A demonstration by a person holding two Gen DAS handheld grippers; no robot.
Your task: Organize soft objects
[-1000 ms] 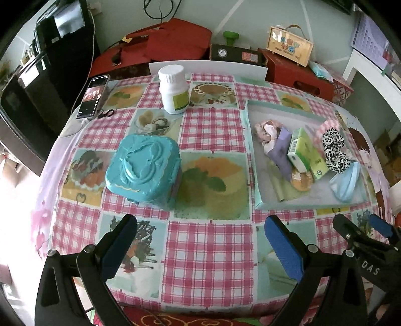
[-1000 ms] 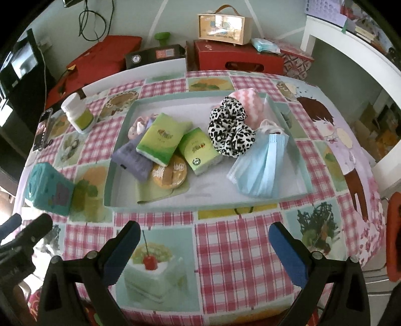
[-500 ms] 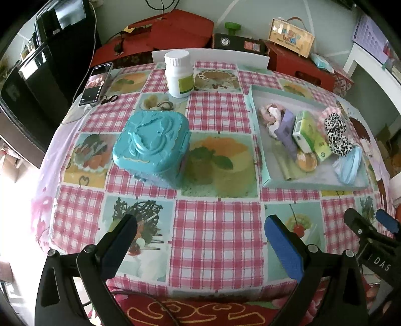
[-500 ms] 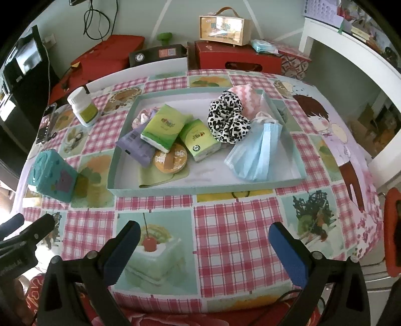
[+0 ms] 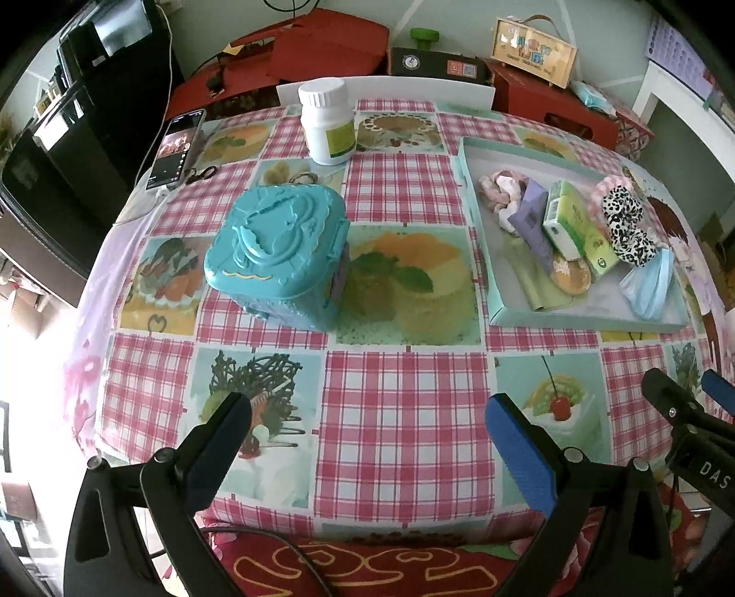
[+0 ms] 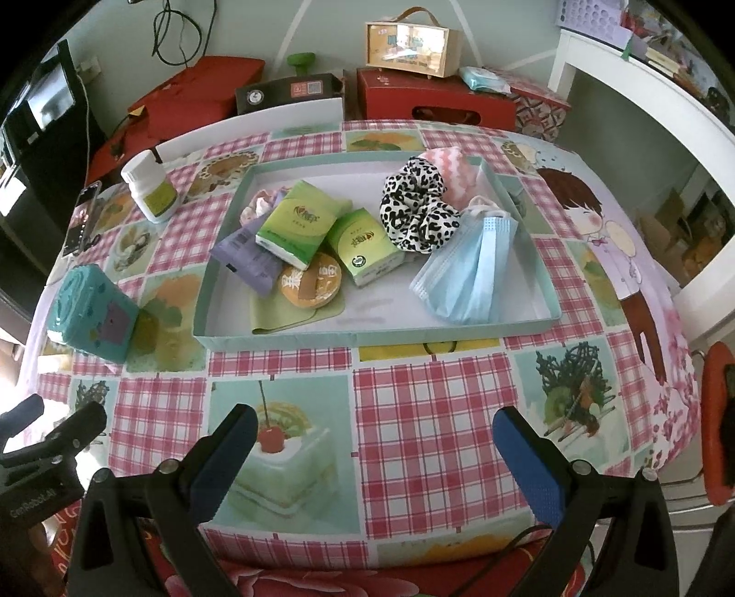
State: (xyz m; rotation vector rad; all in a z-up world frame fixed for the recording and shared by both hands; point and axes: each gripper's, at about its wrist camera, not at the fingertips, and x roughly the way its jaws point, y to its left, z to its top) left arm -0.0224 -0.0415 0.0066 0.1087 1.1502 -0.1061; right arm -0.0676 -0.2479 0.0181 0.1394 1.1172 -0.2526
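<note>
A pale green tray [image 6: 285,340] [image 5: 574,319] on the checked tablecloth holds the soft items: a leopard scrunchie [image 6: 415,212] [image 5: 624,220], a blue face mask [image 6: 473,271] [image 5: 647,287], two green tissue packs [image 6: 301,222] [image 6: 365,245], a purple pouch [image 6: 250,259], a pink scrunchie [image 5: 498,193] and a round orange pad [image 6: 310,284]. A closed teal box [image 5: 278,250] [image 6: 92,317] stands left of the tray. My left gripper [image 5: 367,447] hangs open over the table's near edge, nothing between its fingers. My right gripper [image 6: 374,452] is open too, short of the tray.
A white pill bottle [image 5: 327,121] [image 6: 149,186] and a phone [image 5: 174,149] sit at the table's far left. Red boxes [image 6: 434,98] and a wooden case [image 6: 406,43] lie behind the table. A white shelf [image 6: 643,87] runs along the right.
Both grippers have pulled back and risen from the table, so more of the near tablecloth and its edge shows. Both stay open; nothing on the table has moved.
</note>
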